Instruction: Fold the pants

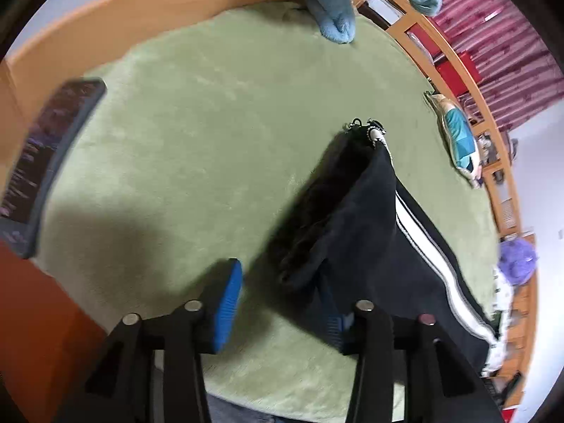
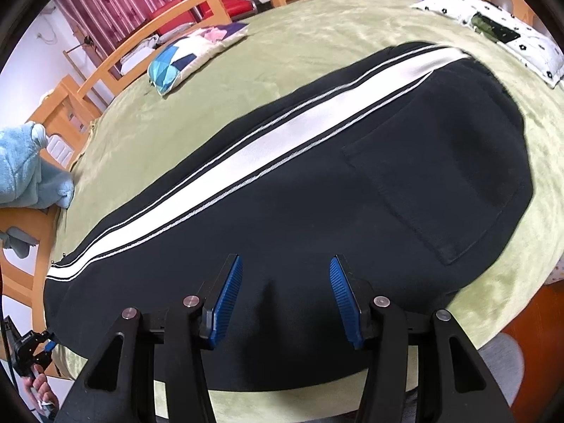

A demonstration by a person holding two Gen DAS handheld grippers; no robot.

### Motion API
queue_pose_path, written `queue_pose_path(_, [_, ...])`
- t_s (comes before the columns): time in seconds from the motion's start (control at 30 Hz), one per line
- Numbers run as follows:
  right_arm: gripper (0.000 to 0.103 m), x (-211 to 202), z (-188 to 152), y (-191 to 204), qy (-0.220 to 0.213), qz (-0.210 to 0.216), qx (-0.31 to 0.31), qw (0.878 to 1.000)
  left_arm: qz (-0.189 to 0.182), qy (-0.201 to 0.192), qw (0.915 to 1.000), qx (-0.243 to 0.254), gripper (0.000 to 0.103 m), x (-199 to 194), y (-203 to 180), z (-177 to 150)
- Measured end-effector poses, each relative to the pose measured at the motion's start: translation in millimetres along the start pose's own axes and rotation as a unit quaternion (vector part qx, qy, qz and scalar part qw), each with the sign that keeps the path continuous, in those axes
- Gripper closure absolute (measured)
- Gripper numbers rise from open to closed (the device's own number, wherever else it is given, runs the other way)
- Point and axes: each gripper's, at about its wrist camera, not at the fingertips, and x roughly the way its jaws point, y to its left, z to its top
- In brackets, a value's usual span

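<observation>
Black fleece pants with a white side stripe (image 2: 282, 183) lay flat along the green-blanketed bed (image 2: 317, 35) (near edge); right gripper (image 2: 284, 294) jaws spread above them; left gripper (image 1: 282, 303) jaws spread, hem draped over one.

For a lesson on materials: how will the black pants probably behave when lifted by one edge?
The pants will probably flop and sag: in the left wrist view the leg end already drapes loosely over one of the left gripper fingers. The thick fleecy fabric looks fairly heavy. It will likely drag rather than slide on the plush green blanket.

No readable text, labels or numbers — dark book's cover print too blurred.
</observation>
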Motion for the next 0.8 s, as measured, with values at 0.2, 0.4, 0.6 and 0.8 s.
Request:
queue_pose_path(0.2, [0.049, -32.2, 10.5, -60.0, -0.036, -0.03, 0.012, 0.999, 0.051, -0.015, 0.9953, 0.082, 0.045, -20.9, -47.2, -16.9])
queue_pose_path(0.4, [0.041, -44.1, 21.1, -146.9, -0.051, -0.032, 0.069, 0.996, 0.054, 0.003, 0.9915, 0.118, 0.042, -8.4, -102.8, -42.9])
queue_pose_path(0.6, [0.038, -22.3, 53.0, -219.0, -0.073, 0.021, 0.149, 0.986, 0.063, 0.016, 0.9888, 0.135, 0.042, 14.7, -149.7, -60.9])
queue_pose_path(0.8, [0.028, 27.2, 93.4, -252.1, -0.05, 0.077, 0.205, 0.974, 0.06, 0.0, 0.9872, 0.148, 0.042, 28.2, -188.4, -60.1])
